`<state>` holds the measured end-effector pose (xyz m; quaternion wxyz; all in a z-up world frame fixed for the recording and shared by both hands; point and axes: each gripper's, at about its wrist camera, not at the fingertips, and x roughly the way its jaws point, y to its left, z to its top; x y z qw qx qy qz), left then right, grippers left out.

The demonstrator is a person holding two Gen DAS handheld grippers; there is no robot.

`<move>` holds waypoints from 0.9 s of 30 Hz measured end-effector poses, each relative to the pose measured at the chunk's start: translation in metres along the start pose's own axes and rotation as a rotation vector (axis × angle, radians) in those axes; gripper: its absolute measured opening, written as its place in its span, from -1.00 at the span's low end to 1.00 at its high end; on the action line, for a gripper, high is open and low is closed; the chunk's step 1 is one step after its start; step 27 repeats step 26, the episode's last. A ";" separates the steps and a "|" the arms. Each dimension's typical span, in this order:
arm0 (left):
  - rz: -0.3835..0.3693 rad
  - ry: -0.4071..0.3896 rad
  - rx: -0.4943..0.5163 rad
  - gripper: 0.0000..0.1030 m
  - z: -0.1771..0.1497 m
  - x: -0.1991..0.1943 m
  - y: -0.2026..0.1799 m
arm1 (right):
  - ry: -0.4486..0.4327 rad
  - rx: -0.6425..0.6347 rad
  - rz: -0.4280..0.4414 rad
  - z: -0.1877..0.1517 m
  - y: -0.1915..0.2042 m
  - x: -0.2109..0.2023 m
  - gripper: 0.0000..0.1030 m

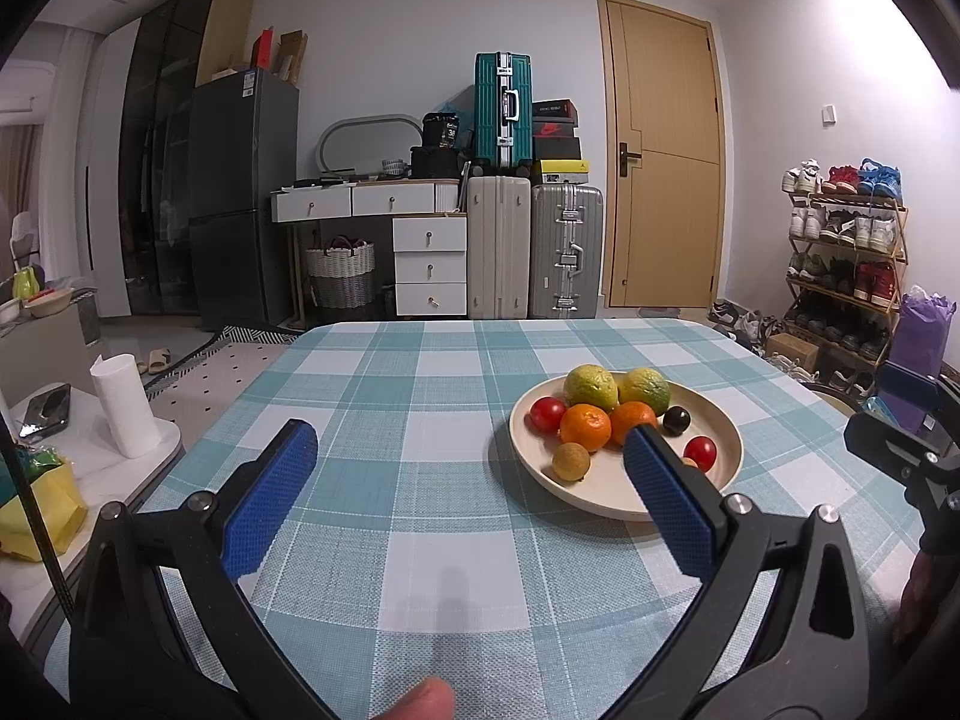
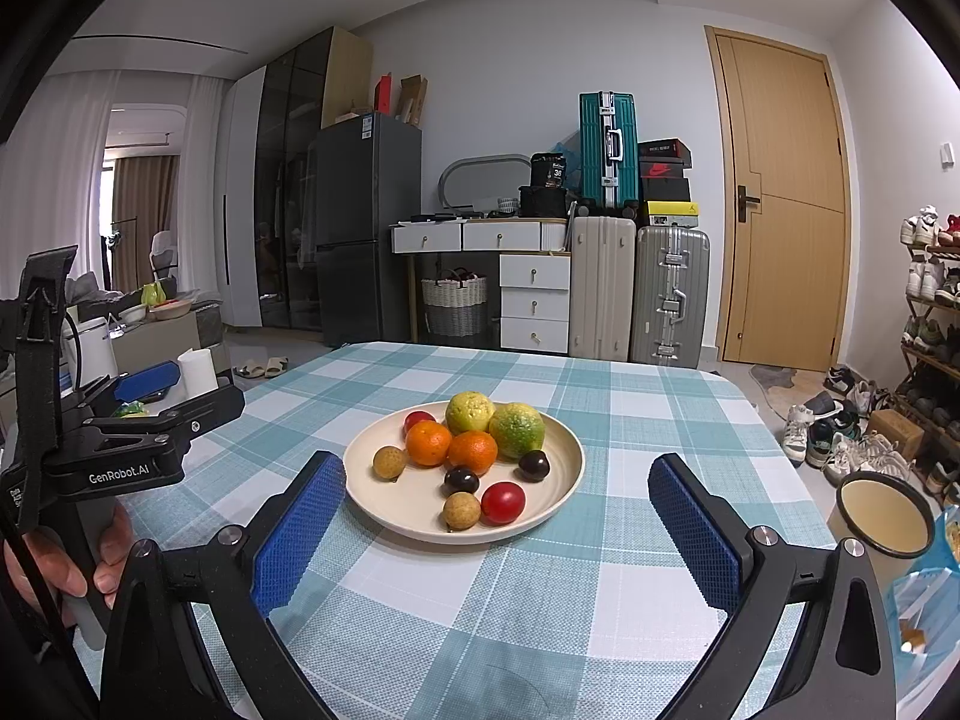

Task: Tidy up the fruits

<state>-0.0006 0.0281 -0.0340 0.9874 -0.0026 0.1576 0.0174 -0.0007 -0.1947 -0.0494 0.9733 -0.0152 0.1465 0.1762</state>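
Note:
A cream plate (image 2: pixel 558 474) (image 1: pixel 729 438) sits on the teal checked tablecloth (image 2: pixel 630 408) and holds several fruits: two yellow-green citrus (image 2: pixel 517 429), two oranges (image 2: pixel 428 443), red tomatoes (image 2: pixel 503 502), dark plums (image 2: pixel 461 480) and brown longans (image 2: pixel 461 510). My right gripper (image 2: pixel 495 534) is open and empty, just in front of the plate. My left gripper (image 1: pixel 471 489) is open and empty, left of the plate, its right finger (image 1: pixel 666 504) overlapping the plate's near rim. The left gripper also shows at the left of the right wrist view (image 2: pixel 150 408).
A cup (image 2: pixel 885 513) of pale liquid and a blue packet (image 2: pixel 924 606) sit at the right table edge. A paper roll (image 1: pixel 125 405) and phone (image 1: pixel 48 408) lie on a side table left. Suitcases, drawers and a shoe rack (image 1: pixel 846 258) stand beyond.

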 end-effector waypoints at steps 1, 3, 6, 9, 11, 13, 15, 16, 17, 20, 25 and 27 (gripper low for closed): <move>0.000 0.000 0.001 0.98 0.000 0.001 0.000 | 0.000 0.000 0.000 0.000 0.000 0.000 1.00; 0.000 0.000 0.001 0.98 0.000 0.001 0.001 | 0.000 0.000 0.000 0.000 0.000 0.000 1.00; 0.000 0.001 0.000 0.98 0.000 0.000 0.000 | 0.000 0.000 0.000 0.000 0.000 0.000 1.00; 0.000 0.000 0.000 0.98 0.000 0.001 0.001 | 0.000 0.000 0.000 0.000 0.000 0.000 1.00; -0.002 0.000 0.001 0.98 0.000 0.001 0.001 | 0.000 0.000 0.000 0.000 0.000 0.000 1.00; -0.002 0.001 0.001 0.98 0.000 0.001 0.000 | 0.000 0.000 0.000 0.000 0.000 0.000 1.00; -0.004 0.001 0.001 0.98 0.000 0.001 0.000 | 0.000 0.000 0.000 0.000 0.000 0.000 1.00; -0.004 0.002 0.001 0.98 0.000 0.000 -0.001 | 0.000 0.000 0.000 0.000 0.000 0.000 1.00; -0.002 0.002 0.000 0.98 0.000 0.001 0.000 | 0.000 0.000 0.000 0.000 0.000 0.000 1.00; 0.008 0.004 -0.008 0.98 0.000 0.001 0.000 | 0.000 0.000 0.000 0.000 0.000 0.000 1.00; 0.002 0.032 -0.036 0.98 -0.001 0.007 0.003 | 0.001 0.001 0.000 0.000 0.000 0.000 1.00; 0.005 0.038 -0.040 0.98 -0.002 0.009 0.004 | 0.001 0.001 -0.001 0.000 0.000 0.000 1.00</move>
